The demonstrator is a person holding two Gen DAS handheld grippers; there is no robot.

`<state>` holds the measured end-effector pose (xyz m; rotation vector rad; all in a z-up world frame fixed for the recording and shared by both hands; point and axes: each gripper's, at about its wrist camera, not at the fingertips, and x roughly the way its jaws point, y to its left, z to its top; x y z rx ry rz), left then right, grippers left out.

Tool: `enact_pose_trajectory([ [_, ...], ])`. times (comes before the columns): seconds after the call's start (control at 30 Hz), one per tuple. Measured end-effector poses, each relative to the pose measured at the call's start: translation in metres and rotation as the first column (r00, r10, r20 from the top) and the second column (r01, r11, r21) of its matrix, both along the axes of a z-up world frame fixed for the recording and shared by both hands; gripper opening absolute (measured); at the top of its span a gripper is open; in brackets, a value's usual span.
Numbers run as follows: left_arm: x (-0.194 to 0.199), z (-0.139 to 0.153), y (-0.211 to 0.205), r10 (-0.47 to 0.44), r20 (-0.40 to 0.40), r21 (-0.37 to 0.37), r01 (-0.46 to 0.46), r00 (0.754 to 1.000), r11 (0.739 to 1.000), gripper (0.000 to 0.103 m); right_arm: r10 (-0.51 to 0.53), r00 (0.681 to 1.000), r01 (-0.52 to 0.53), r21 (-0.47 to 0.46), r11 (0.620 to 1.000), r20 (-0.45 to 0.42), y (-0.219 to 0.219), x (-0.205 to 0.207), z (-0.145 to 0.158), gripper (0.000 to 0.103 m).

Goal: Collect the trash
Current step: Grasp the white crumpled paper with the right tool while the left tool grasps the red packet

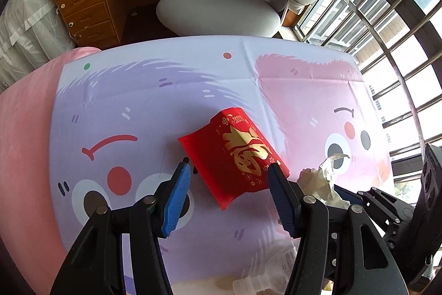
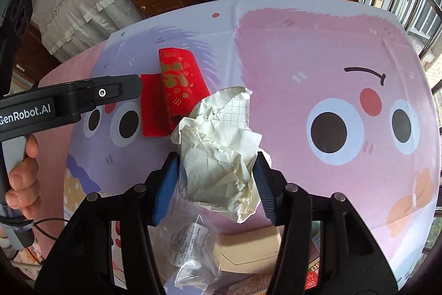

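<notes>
Cartoon tablecloth [image 2: 304, 51] under right hand-held gripper [image 2: 216, 165] clamping crumpled paper [image 2: 218, 154].

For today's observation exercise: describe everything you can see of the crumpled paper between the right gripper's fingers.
The crumpled paper is off-white and thin, heavily creased into a loose wad, with a faint grid printed on one upper flap. It sits between the blue pads of the right gripper, which press against both its sides. Its upper left edge overlaps the red envelope. Whether it rests on the cartoon tablecloth or is lifted cannot be told.
</notes>
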<state>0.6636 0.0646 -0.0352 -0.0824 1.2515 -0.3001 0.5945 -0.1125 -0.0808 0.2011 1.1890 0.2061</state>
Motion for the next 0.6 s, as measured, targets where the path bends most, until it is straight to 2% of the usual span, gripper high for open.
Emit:
enact_pose_trajectory([
  [0.17, 0.017, -0.006, -0.014, 0.062, -0.052, -0.008, -0.062, 0.997, 0.998, 0.059, -0.141, 0.989, 0.142, -0.023, 0.99, 0.046, -0.028, 0.001, 0.009, 0.05],
  [0.3, 0.032, -0.02, -0.027, 0.114, -0.096, 0.015, -0.114, 0.989, 0.993, 0.059, -0.237, 0.97, 0.237, 0.017, 0.971, 0.054, -0.046, -0.002, 0.013, 0.05],
  [0.43, 0.039, -0.043, -0.038, 0.139, -0.162, 0.051, -0.133, 0.977, 0.99, 0.058, -0.293, 0.955, 0.289, 0.081, 0.954, 0.049, -0.059, -0.012, 0.016, 0.05],
  [0.5, 0.038, -0.049, -0.042, 0.131, -0.17, 0.035, -0.127, 0.977, 0.991, 0.039, -0.299, 0.953, 0.293, 0.097, 0.951, 0.052, -0.059, -0.019, 0.018, 0.05],
  [0.53, 0.037, -0.05, -0.043, 0.123, -0.172, 0.031, -0.12, 0.977, 0.992, 0.038, -0.295, 0.954, 0.289, 0.098, 0.952, 0.055, -0.058, -0.022, 0.019, 0.05],
  [0.57, 0.034, -0.048, -0.044, 0.121, -0.162, 0.028, -0.118, 0.979, 0.993, 0.032, -0.292, 0.955, 0.286, 0.098, 0.953, 0.059, -0.057, -0.027, 0.021, 0.05],
  [0.6, 0.032, -0.046, -0.044, 0.116, -0.149, 0.02, -0.114, 0.982, 0.993, 0.023, -0.288, 0.956, 0.281, 0.103, 0.954, 0.061, -0.057, -0.031, 0.023, 0.05],
])
